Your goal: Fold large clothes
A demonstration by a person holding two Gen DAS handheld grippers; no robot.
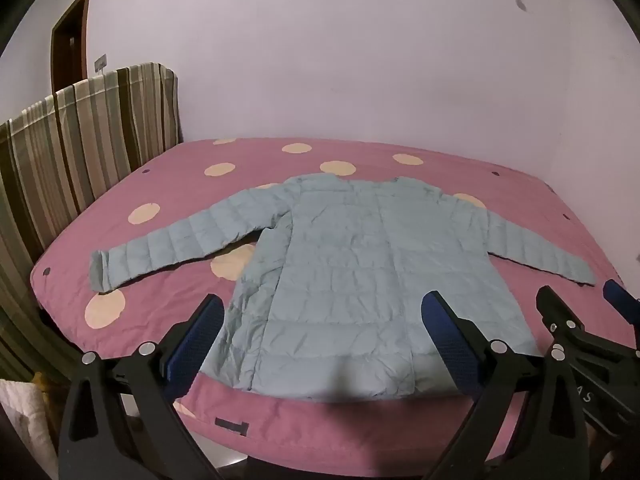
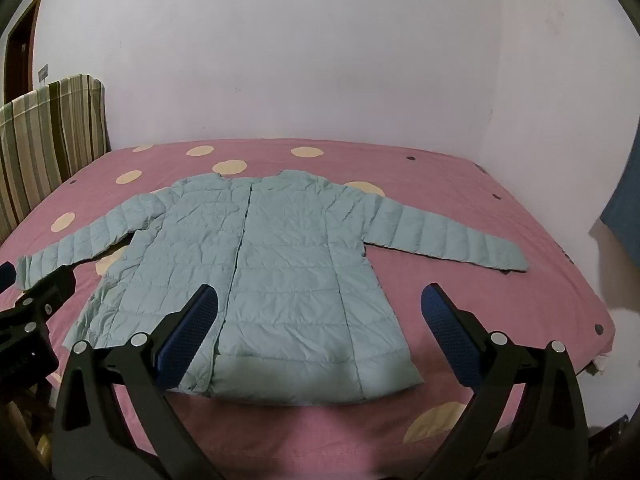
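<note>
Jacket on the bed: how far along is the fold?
Done: the pale blue jacket lies flat on the pink bed, closed, both sleeves spread out. In hand: nothing; the left hand-held gripper and right hand-held gripper hover open above the hem. Left: every fold, sleeves and body.

The left gripper (image 1: 322,310) hangs tilted downward over the near edge of the bed, its jaws spread wide with nothing between the blue pads (image 1: 200,332). The right gripper (image 2: 320,300) hangs close beside it at the same tilt, jaws equally wide and empty, touching nothing.
</note>
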